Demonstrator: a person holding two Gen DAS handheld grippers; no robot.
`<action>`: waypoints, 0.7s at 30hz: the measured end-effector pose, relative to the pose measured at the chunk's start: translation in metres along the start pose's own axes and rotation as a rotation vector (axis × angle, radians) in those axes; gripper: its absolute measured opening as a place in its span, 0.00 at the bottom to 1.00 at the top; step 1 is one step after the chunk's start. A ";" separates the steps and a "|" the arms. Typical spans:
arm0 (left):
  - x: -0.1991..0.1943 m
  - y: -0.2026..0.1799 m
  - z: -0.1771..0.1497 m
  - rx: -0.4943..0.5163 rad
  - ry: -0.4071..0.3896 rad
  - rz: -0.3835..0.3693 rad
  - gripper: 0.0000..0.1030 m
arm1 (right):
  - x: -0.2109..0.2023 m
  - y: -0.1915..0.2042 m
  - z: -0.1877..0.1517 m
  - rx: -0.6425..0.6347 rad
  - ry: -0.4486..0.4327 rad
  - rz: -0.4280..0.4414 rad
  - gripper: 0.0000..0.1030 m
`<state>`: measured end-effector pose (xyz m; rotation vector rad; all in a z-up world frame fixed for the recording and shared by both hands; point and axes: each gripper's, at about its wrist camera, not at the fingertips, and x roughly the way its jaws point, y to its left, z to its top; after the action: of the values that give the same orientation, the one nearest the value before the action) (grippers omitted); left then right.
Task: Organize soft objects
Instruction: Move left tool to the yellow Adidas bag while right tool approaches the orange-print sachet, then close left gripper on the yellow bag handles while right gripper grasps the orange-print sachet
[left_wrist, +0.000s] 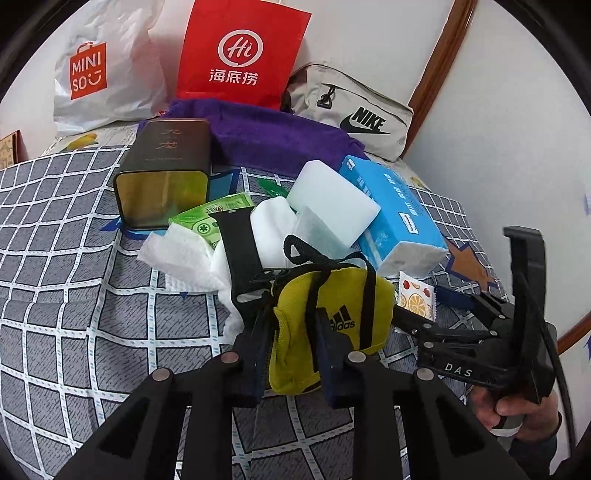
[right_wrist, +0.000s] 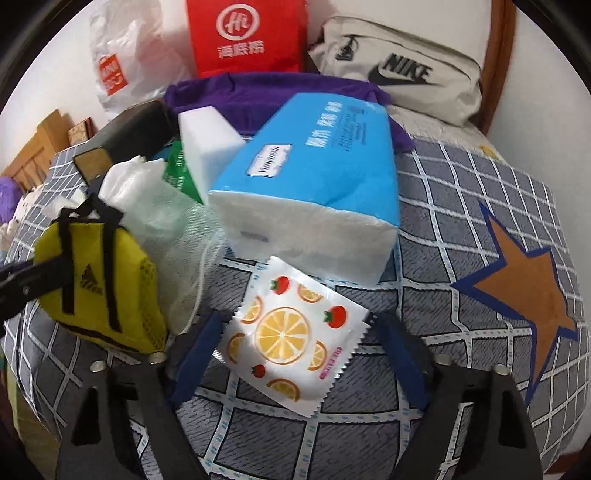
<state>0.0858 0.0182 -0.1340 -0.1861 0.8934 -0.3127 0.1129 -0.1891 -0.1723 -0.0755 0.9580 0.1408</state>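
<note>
The left tool (left_wrist: 291, 354) is pinching the small yellow cloth backpack with black straps (left_wrist: 325, 328); its blue pads press on the bag's two sides. The little bag sits on the bed's grey quilt with white squares (left_wrist: 74, 295), at the near edge of a pile of soft things.

The right tool (right_wrist: 295, 354) is spread wide. The flat white wet-wipe packet with orange slices and tomatoes on it (right_wrist: 291, 336) lies on the quilt between its two blue fingers (right_wrist: 199, 354). I cannot tell if a finger touches the packet. A hand (left_wrist: 517, 410) holds this tool at the 4 o'clock side of the left camera's view.

From the backpack, the blue soft pack of tissues (left_wrist: 399, 221) is at 1 o'clock, just behind the packet. A white foam block (left_wrist: 332, 203) leans on the tissue pack. A black watch strap (left_wrist: 240, 247) lies over white folded cloths (left_wrist: 273, 229) at 11 o'clock. Next to them are a crumpled white paper towel (left_wrist: 173, 251) and a green packet (left_wrist: 218, 214). A dark tin box with a gold inside (left_wrist: 166, 173) lies on its side behind those.

At the far side, against the wall, are a purple towel (left_wrist: 277, 140), a white plastic shopping bag (left_wrist: 103, 74), a red paper bag (left_wrist: 240, 55) and a beige waist bag (left_wrist: 351, 110). A brown star (right_wrist: 524, 288) is printed on the quilt at 3 o'clock.
</note>
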 end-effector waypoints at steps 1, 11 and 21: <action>0.000 0.000 0.000 -0.001 -0.001 -0.002 0.21 | -0.002 0.000 -0.001 -0.005 -0.008 0.002 0.64; -0.006 0.005 0.001 -0.009 -0.018 -0.035 0.18 | -0.010 -0.003 -0.001 -0.027 -0.016 0.025 0.31; -0.021 0.006 0.003 -0.004 -0.044 -0.043 0.14 | -0.029 -0.013 0.000 -0.001 -0.049 0.058 0.10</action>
<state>0.0770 0.0313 -0.1188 -0.2158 0.8477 -0.3457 0.0989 -0.2041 -0.1486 -0.0453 0.9120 0.1961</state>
